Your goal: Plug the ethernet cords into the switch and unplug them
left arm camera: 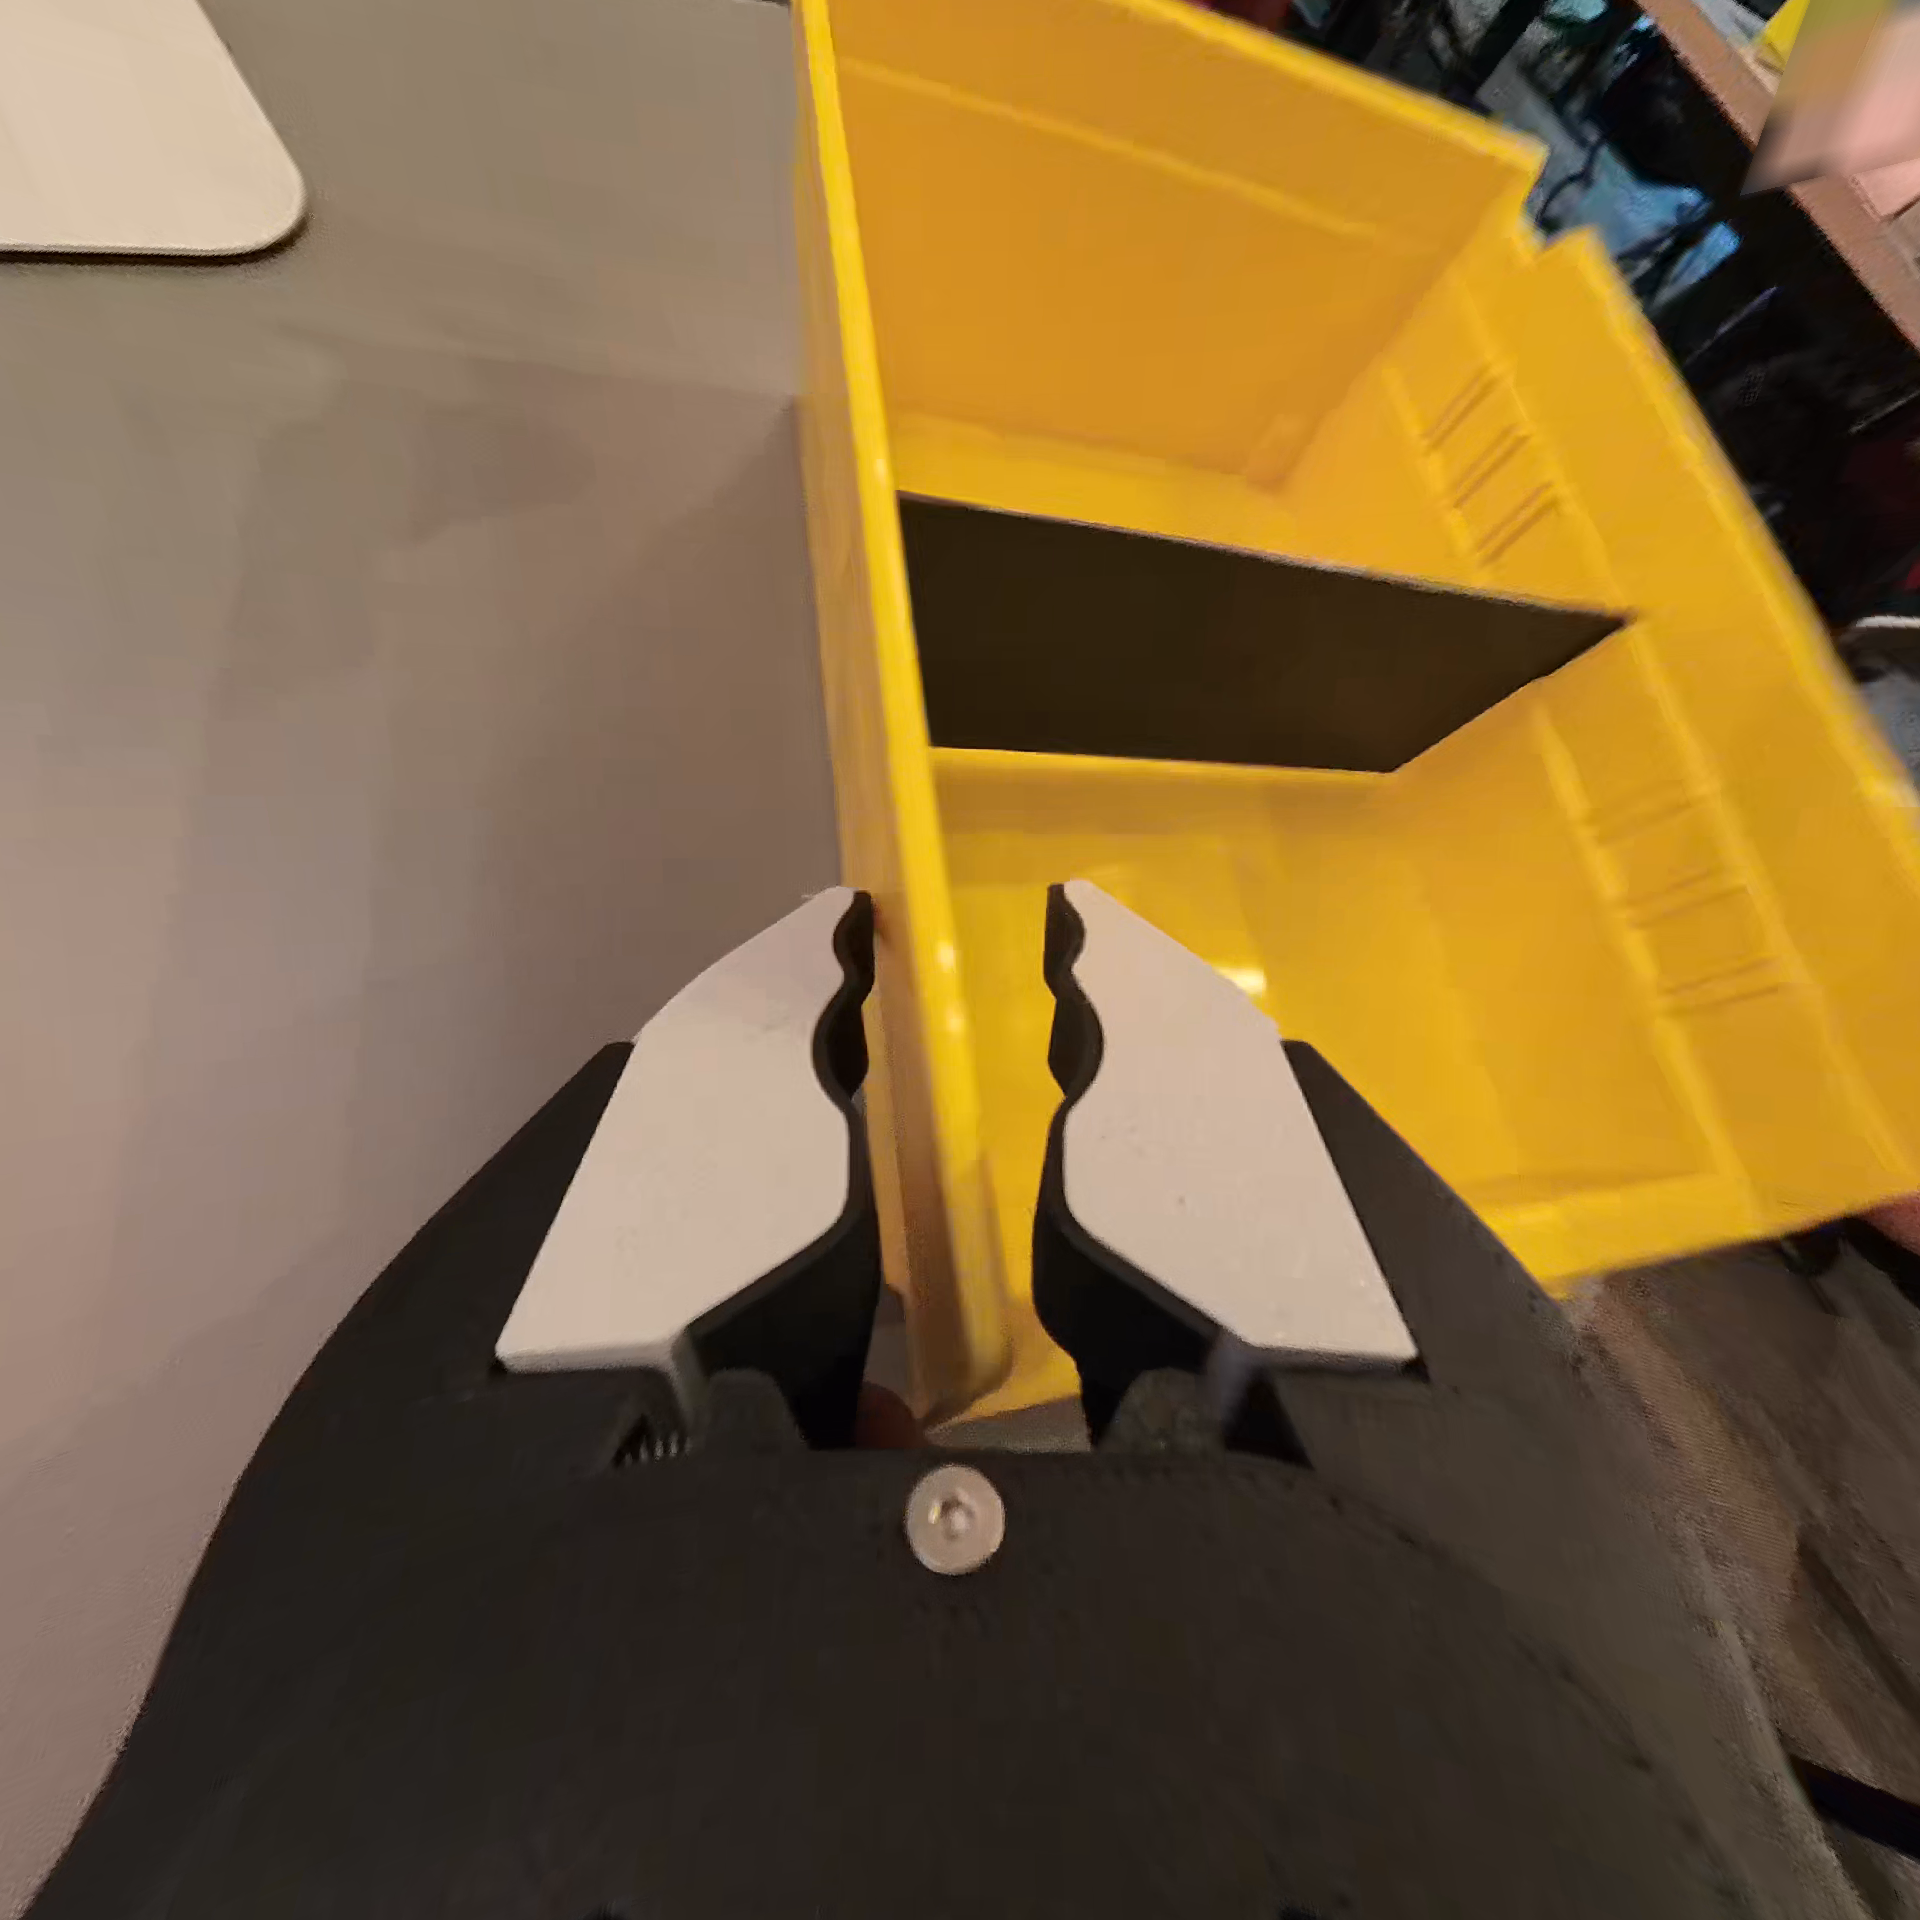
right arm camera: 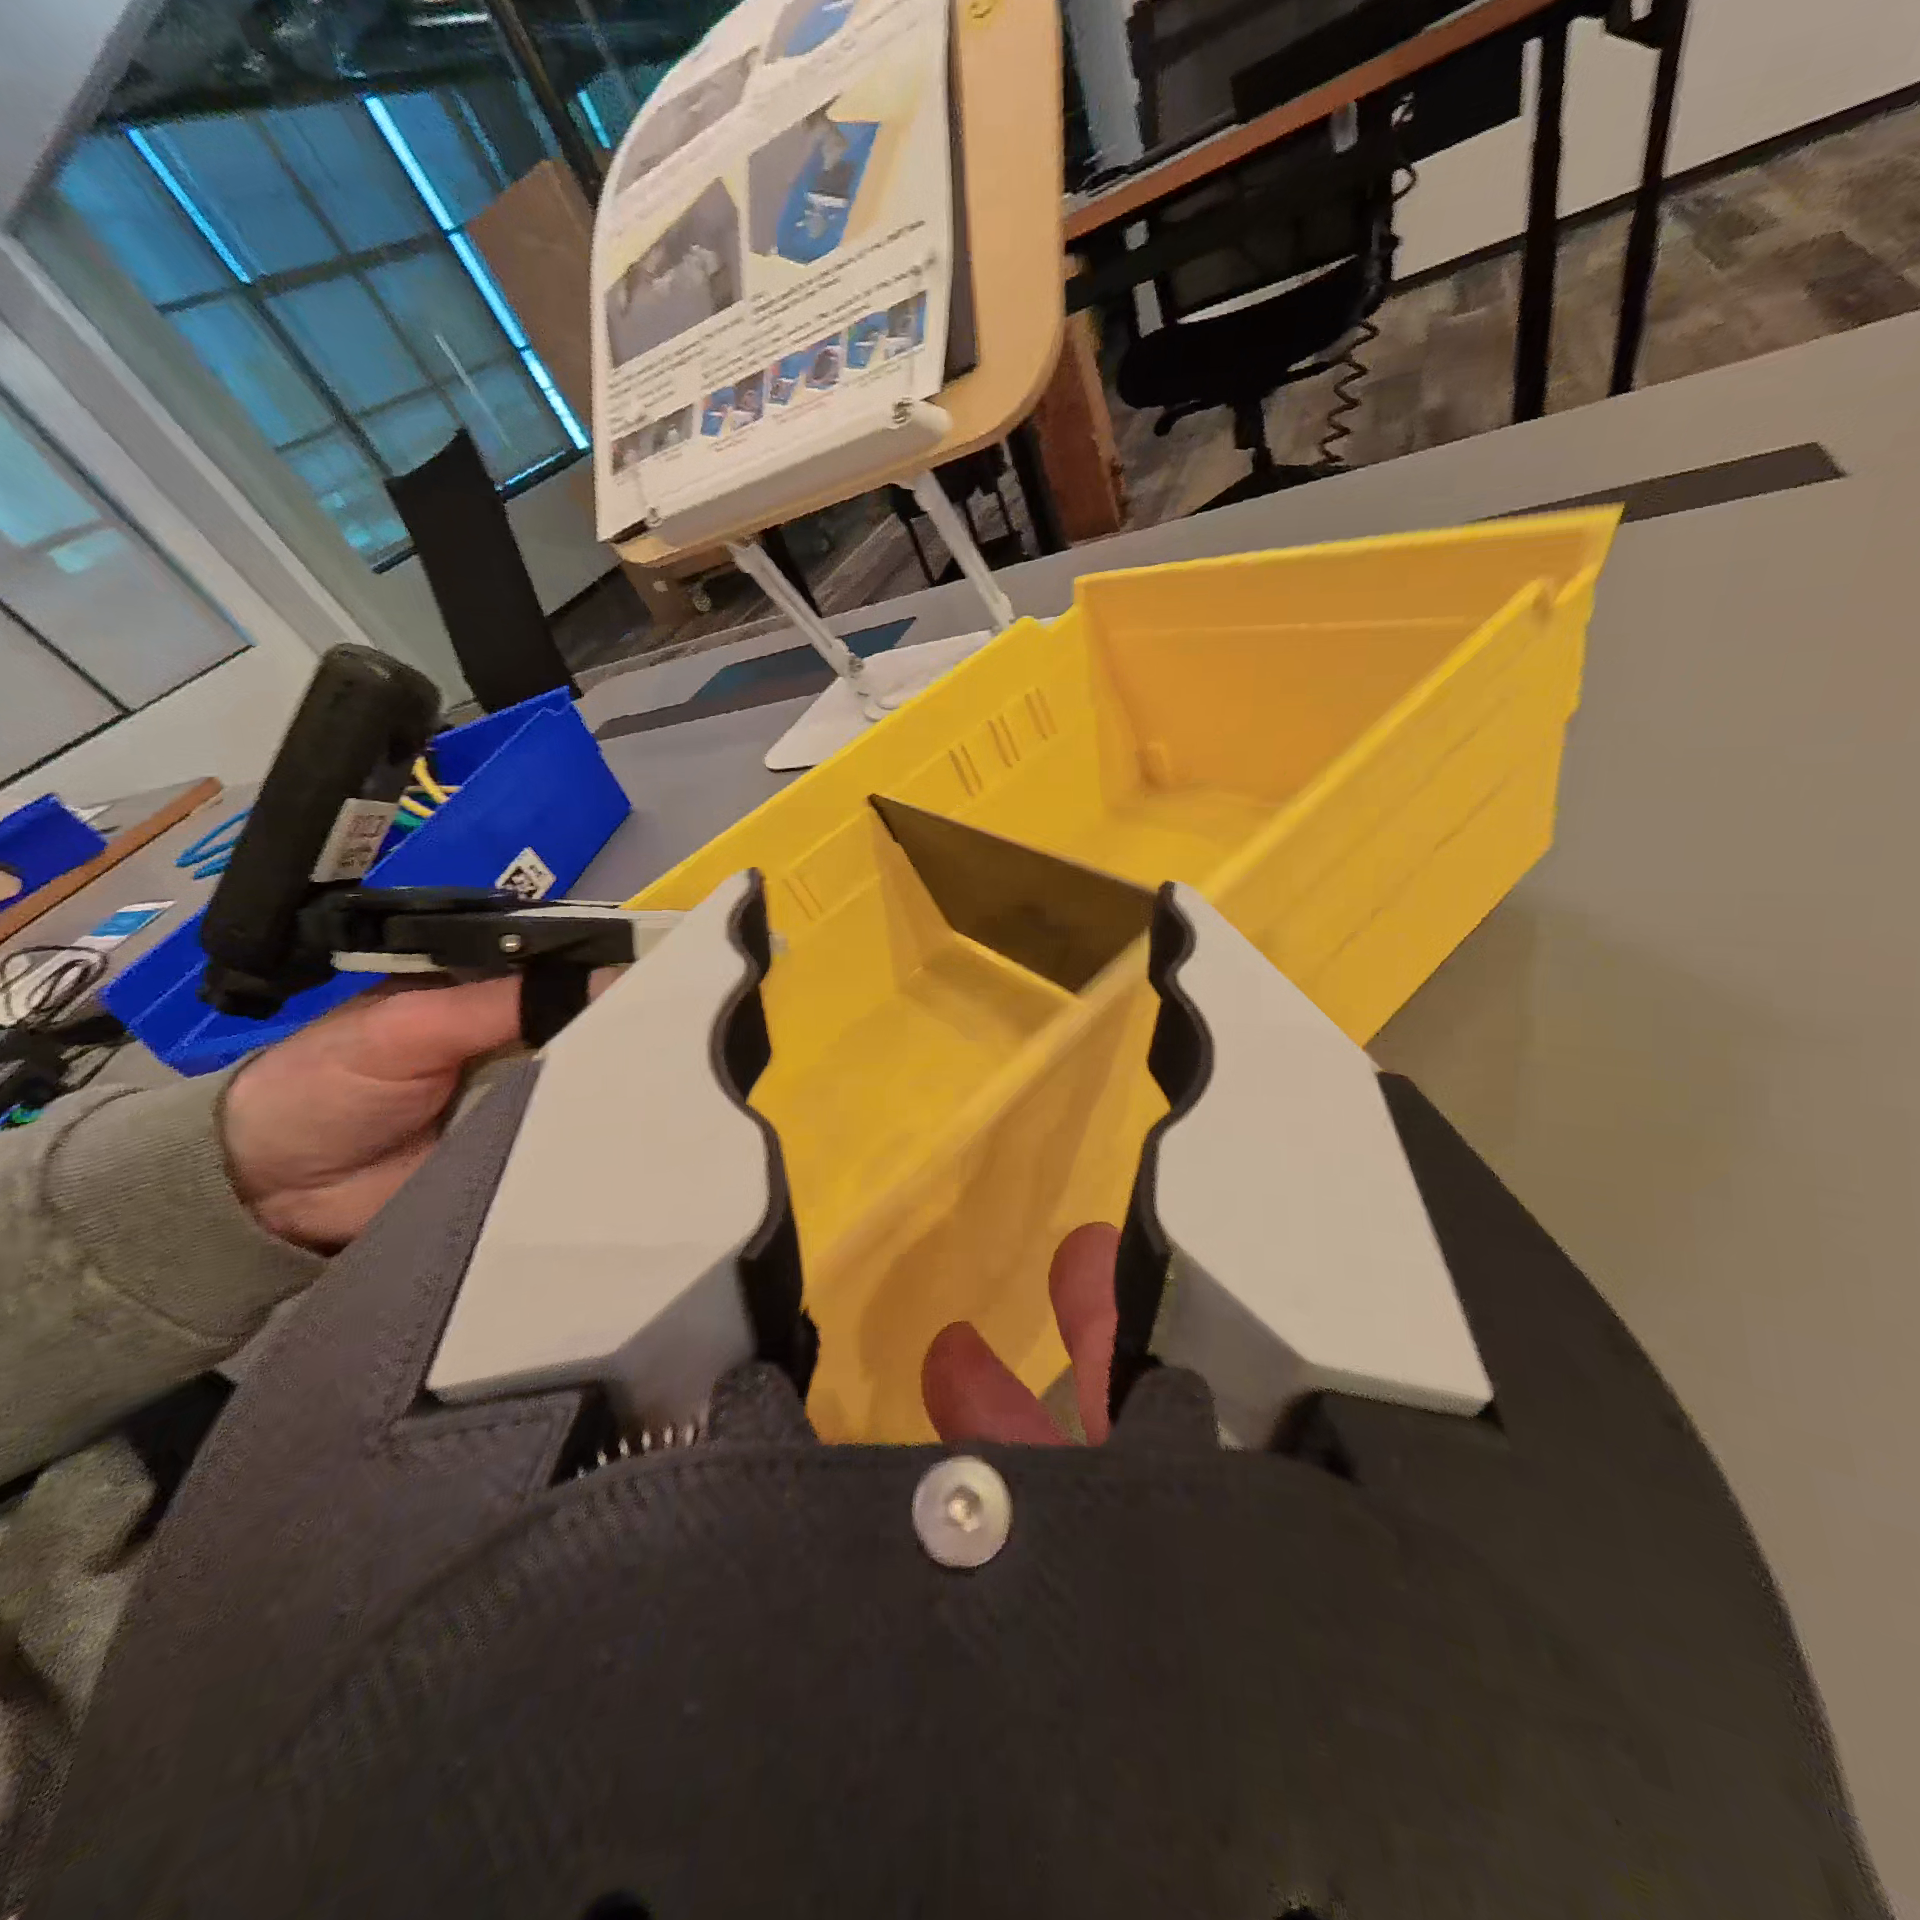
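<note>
No switch is in view. An empty yellow bin [left arm camera: 1351,935] with a black divider [left arm camera: 1195,644] fills the left wrist view. My left gripper [left arm camera: 956,914] straddles the bin's left wall, its jaws close against both sides of it. In the right wrist view the same bin [right arm camera: 1299,748] sits tilted, with the divider [right arm camera: 1029,914] inside. My right gripper [right arm camera: 961,914] is open, and the bin's right wall runs between its jaws. The left gripper [right arm camera: 665,925] shows at the bin's far wall, held by a hand. Coloured cables [right arm camera: 426,790] lie in a blue bin [right arm camera: 499,821].
The grey table [right arm camera: 1714,831] carries a white stand [right arm camera: 831,717] with a printed sheet [right arm camera: 790,260]; its base [left arm camera: 135,125] also shows in the left wrist view. A blue cable [right arm camera: 218,842] lies at the far left. An office chair [right arm camera: 1268,260] stands beyond the table.
</note>
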Motion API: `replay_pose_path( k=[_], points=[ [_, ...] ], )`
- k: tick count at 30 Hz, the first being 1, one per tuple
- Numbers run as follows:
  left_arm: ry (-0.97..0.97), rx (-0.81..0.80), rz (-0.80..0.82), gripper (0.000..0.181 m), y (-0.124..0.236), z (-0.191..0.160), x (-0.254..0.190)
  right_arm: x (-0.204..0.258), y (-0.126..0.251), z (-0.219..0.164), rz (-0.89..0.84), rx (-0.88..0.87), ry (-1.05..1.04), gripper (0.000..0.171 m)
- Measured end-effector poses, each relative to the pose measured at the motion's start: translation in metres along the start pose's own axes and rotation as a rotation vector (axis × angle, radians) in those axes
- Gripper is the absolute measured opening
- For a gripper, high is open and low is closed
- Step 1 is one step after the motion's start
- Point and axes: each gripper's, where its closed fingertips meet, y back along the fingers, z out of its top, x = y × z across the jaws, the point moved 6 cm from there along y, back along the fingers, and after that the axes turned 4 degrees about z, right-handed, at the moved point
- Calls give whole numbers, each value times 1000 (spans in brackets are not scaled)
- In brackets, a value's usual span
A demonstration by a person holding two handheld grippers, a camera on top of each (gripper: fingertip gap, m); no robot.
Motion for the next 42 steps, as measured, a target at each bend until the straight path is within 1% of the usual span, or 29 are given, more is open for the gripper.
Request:
replay_pose_path(
  k=[3,6,9,10,11,13,14,15,17,19,21,23,24,26,27,29,31,33,34,35,36,37,42],
  points=[
    [-27,40,-88,46,-1,-1,-16,-11,2,0,-59,36,23,75],
    [-31,4,-122,49,11,3,-22,-15,4,2,-182,106,166,81],
    [-98,-67,-118,53,44,10,-23,-13,3,-4,-317,212,406,80],
    [-134,-93,-105,55,60,14,-21,-13,1,-7,-352,242,469,85],
    [-174,-114,-88,56,78,17,-16,-14,-2,-11,-374,275,514,79],
    [-244,-149,13,60,118,23,6,-18,-6,-17,-422,320,595,66],
    [-274,-161,85,63,138,24,23,-20,-8,-20,-430,338,619,48],
    [-289,-171,169,66,160,25,43,-22,-10,-22,-427,352,626,36],
    [-267,-205,358,66,209,23,90,-28,-12,-24,-429,373,626,26],
    [-228,-221,566,66,261,15,142,-35,-13,-24,-447,387,656,26],
    [-196,-208,770,66,307,0,191,-42,-13,-22,-461,412,700,27],
    [-142,-188,898,67,341,-18,230,-52,-13,-19,-474,436,712,25],
    [-113,-163,935,68,350,-28,246,-57,-13,-17,-473,448,715,25],
    [-88,-81,997,69,358,-45,275,-66,-13,-14,-465,461,693,25],
    [-81,-36,1003,69,356,-53,287,-70,-14,-12,-459,461,689,25],
    [-29,51,927,68,343,-66,302,-78,-15,-9,-458,480,704,25],
    [-9,82,886,59,332,-73,315,-85,-15,-7,-462,492,713,26],
    [52,128,782,53,319,-79,323,-92,-14,-4,-467,503,721,27],
    [86,93,761,44,319,-77,327,-96,-13,-3,-471,510,726,27],
    [101,77,763,29,320,-75,332,-99,-13,-2,-474,517,728,28],
    [103,73,760,10,320,-75,336,-103,-12,-1,-479,525,733,28],
    [97,72,760,5,321,-74,339,-107,-12,1,-481,531,739,28],
    [102,67,746,5,325,-75,346,-126,-10,7,-485,555,762,30]
  ],
)
